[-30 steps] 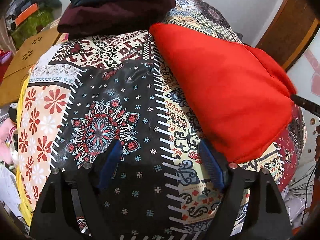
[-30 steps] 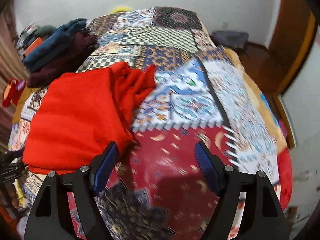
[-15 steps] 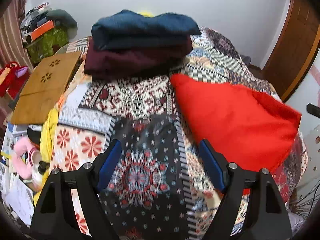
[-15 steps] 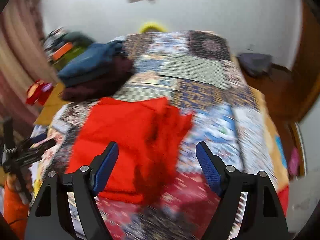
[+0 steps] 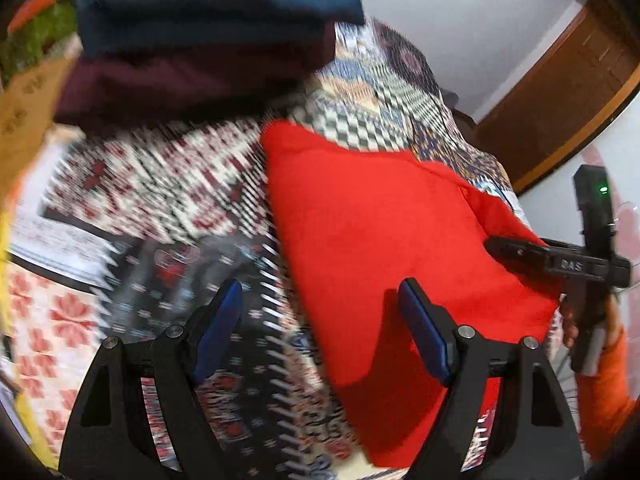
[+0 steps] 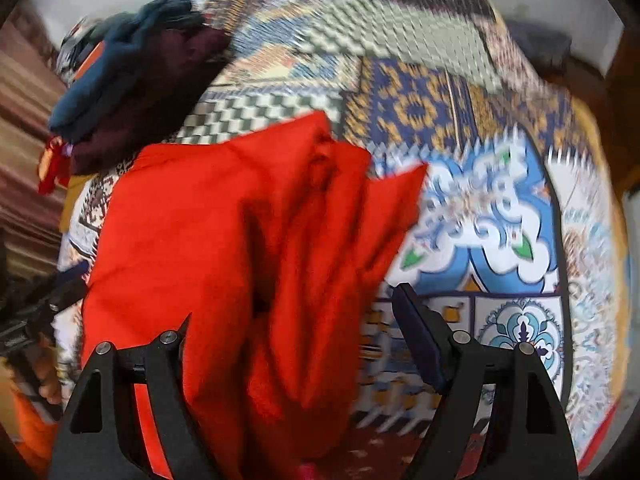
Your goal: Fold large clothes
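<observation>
Between right tongs [image 6: 296, 332] bunches red garment [image 6: 224, 240].

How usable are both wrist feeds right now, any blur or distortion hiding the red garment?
Left wrist view: motion blur smears the patterned bedspread and the stacked dark clothes; the red garment stays fairly sharp. Right wrist view: blurred throughout, the red garment's folds soft. Both views bulge from the fisheye.
</observation>
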`<state>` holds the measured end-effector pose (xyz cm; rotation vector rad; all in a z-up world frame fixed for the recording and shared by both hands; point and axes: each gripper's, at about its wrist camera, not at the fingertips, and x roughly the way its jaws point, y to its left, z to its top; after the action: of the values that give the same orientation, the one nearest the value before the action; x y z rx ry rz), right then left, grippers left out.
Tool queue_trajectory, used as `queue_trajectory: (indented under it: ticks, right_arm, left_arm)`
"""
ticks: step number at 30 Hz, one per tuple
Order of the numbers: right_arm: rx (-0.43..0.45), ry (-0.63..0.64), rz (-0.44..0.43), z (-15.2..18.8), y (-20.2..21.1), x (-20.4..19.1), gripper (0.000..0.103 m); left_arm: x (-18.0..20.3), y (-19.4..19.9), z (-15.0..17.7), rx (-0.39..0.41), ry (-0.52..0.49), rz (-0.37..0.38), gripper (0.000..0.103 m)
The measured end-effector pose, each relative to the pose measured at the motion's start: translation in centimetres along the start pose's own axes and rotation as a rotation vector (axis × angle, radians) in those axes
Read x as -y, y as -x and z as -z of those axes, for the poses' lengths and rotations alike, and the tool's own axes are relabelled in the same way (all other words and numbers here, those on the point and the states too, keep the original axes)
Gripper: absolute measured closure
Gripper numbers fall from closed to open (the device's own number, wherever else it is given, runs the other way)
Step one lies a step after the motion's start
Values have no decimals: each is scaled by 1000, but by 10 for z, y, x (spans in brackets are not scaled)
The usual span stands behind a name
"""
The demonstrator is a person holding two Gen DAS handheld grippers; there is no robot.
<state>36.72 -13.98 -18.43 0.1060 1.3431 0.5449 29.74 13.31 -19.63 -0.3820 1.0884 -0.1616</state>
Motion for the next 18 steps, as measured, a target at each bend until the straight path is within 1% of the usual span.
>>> queue_trajectory:
  ticks: [2, 3, 4, 7, 9, 12, 14, 15, 16, 17, 18]
  right_arm:
    - [-18, -15, -70, -2, -2, 10, 25]
    - [-27, -13, -83, -3, -1, 11, 24]
    - [-42, -8, -95, -6, -4, 11, 24]
    - [-76, -10, -131, -12, -14, 10, 23]
    - [-97, -19, -149, -20, -23, 11, 23]
    - [-132, -41, -172, -29, -34, 12, 20]
    - [-140, -52, -175, -31, -38, 10, 23]
    - [-141, -52, -174, -31, -38, 9, 27]
    - [-143, -53, -178, -30, -39, 8, 34]
    - [-146, -56, -187, -29, -40, 7, 39]
    - [-153, -64, -203, -28, -41, 7, 47]
  left_arm:
    - [-5, -13, -2, -31, 41, 74, 23]
    - [-8, -20, -4, -47, 60, 113, 23]
    - [-10, -25, -5, -61, 78, 135, 22]
    - [-18, -50, -12, -132, 162, 243, 22]
    - [-19, -62, -15, -157, 184, 278, 22]
    - [-14, -72, -24, -160, 179, 294, 22]
    - [-11, -78, -29, -168, 186, 311, 22]
    - [-11, -82, -30, -169, 193, 318, 22]
    - [-10, -82, -31, -169, 197, 323, 22]
    - [-9, -83, -32, -168, 200, 324, 23]
    - [-9, -84, -34, -168, 201, 321, 25]
